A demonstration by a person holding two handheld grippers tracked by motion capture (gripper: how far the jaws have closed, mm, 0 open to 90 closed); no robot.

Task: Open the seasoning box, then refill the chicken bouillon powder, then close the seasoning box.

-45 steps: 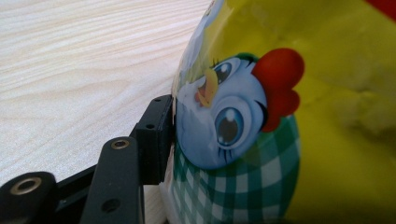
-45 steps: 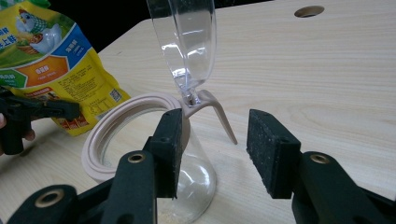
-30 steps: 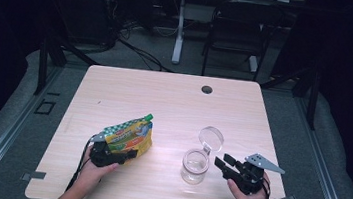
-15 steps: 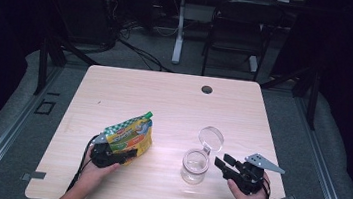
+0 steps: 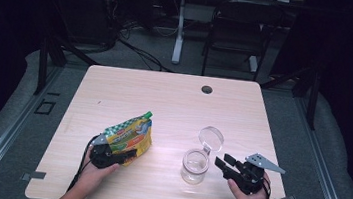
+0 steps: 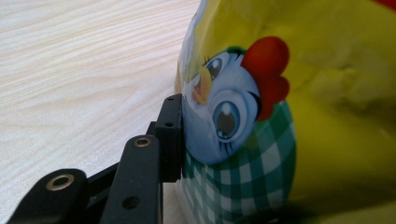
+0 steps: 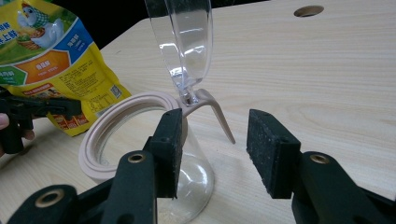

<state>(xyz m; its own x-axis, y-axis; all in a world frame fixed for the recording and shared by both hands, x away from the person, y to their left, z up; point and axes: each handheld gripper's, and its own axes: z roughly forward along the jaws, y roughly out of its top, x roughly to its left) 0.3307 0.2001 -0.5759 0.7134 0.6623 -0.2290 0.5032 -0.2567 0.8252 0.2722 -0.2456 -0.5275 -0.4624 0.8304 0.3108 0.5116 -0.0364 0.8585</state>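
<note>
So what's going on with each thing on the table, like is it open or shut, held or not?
Yellow snack pouch: upright, green cap on, gripped low down.
Glass jar: standing, lid open, looks nearly empty.
Jar lid: flipped up on its hinge.
Left gripper: shut on the pouch.
Right gripper: open, beside the jar, not squeezing it.
Table: one round cable hole, uncovered.

Lab: cables (image 5: pixel 135 49), desk legs (image 5: pixel 179 34), dark surrounds

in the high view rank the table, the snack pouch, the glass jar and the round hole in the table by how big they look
1. table
2. snack pouch
3. glass jar, counting its raised lid
4. round hole
</note>
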